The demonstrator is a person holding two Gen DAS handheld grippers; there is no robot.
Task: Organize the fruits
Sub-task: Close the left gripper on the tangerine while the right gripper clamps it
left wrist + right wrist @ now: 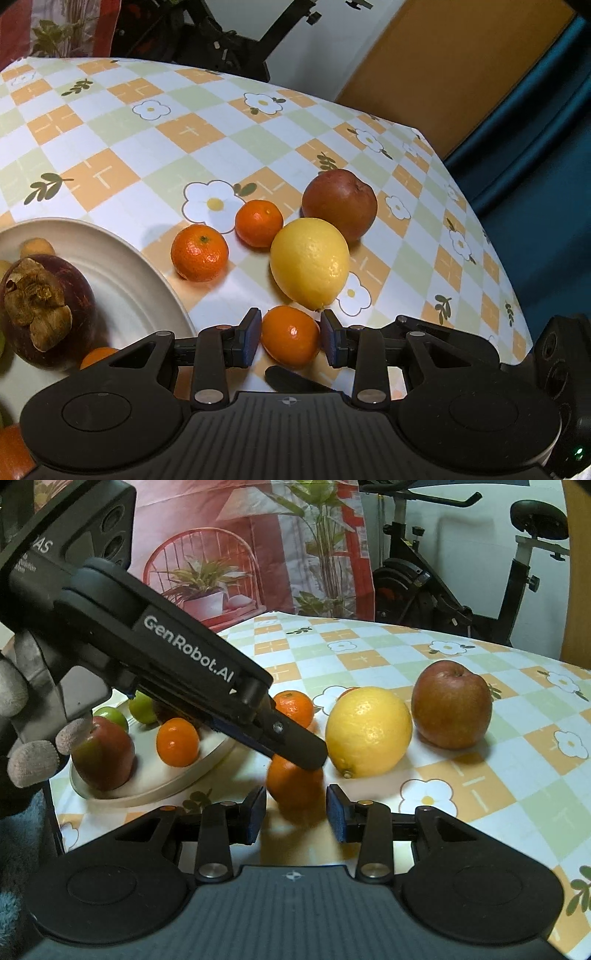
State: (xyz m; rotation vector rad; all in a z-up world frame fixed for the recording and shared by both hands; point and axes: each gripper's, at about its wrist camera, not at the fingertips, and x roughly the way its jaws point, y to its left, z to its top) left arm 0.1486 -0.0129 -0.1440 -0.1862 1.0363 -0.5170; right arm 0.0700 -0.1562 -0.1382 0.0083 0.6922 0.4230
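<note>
Checkered table (147, 147); plate (140, 280) with mangosteen (48, 314), fruit.

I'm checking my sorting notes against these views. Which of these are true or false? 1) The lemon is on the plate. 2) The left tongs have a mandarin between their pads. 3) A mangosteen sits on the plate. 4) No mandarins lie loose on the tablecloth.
1) False: the lemon lies on the tablecloth beside the apple, off the plate.
2) True: the left tongs are closed on the held mandarin.
3) True: the mangosteen is on the plate.
4) False: two loose mandarins lie on the tablecloth beyond the plate's rim.
</note>
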